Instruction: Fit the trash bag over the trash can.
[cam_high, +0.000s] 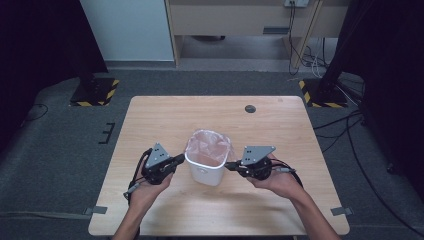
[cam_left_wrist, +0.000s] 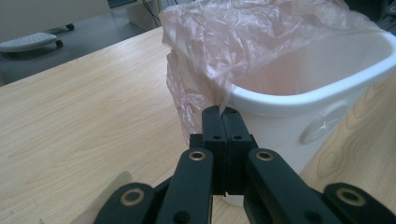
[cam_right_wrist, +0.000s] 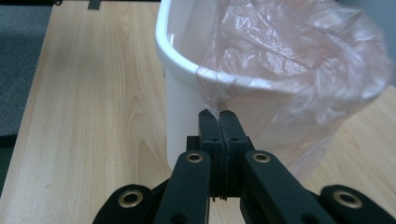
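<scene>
The thin pink bag (cam_high: 209, 145) is pinched at opposite sides of the white bin (cam_high: 205, 170) by the left tool (cam_high: 181, 159) and right tool (cam_high: 229, 165), likely so its edge can be stretched over the rim.

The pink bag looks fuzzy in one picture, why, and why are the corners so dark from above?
Right gripper view: the thin pink plastic bag blurs at its far edge, while the black jaws look sharp. Left gripper view: the bag and white plastic bin look crisp. High view: the light wooden table is evenly lit, with dark curtains at the sides.

High view overhead, facing forward-down; both gripper views close, sharing white bin (cam_left_wrist: 299, 93) from opposite sides.
</scene>
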